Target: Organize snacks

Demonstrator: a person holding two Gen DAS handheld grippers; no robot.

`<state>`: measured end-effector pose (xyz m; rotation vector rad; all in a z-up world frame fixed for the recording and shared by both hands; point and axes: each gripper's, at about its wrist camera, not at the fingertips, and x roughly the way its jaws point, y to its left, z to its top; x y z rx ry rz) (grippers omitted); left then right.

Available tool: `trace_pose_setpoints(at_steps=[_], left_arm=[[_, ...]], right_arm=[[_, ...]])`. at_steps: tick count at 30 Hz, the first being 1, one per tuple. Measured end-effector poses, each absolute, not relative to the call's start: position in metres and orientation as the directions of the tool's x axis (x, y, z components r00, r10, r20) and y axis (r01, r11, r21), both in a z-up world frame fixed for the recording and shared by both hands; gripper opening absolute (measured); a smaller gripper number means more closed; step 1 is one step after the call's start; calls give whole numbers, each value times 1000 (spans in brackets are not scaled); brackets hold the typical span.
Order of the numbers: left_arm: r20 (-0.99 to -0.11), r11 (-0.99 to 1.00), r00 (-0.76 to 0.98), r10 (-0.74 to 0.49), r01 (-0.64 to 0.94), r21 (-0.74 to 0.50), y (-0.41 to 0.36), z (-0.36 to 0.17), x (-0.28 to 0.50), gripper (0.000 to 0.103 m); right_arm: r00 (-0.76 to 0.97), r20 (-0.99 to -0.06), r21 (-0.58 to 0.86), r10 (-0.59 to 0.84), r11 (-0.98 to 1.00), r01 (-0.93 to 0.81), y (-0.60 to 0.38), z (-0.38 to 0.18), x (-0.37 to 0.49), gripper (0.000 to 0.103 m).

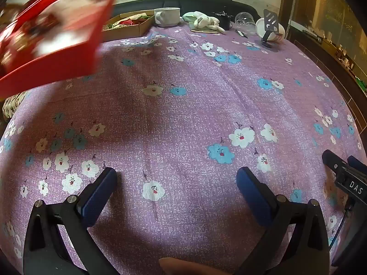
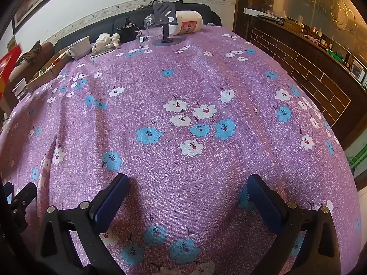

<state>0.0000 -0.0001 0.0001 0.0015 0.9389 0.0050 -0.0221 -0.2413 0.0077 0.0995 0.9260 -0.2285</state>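
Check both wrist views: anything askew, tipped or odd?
Yes. A blurred red printed box hangs tilted in the air at upper left, off the purple floral tablecloth. At the far edge, a white plastic jar lies on its side.

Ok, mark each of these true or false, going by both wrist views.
1. Both tongs, left and right, are open with nothing between them. True.
2. The white mug stands beside the cardboard box. True.
3. The tablecloth is plain green. False: purple with white and blue flowers.
4. The red box lies flat on the table. False: it is blurred, up in the air at the left.
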Motion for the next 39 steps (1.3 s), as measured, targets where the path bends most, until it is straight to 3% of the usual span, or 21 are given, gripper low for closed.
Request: trace_pose_setpoints(at_steps=[39], left_arm=[[-807,1000,590,1,2,3,2,-2,-3,103]], right_arm=[[579,-801,-14,-153,971,238,-241,8,-22,103]])
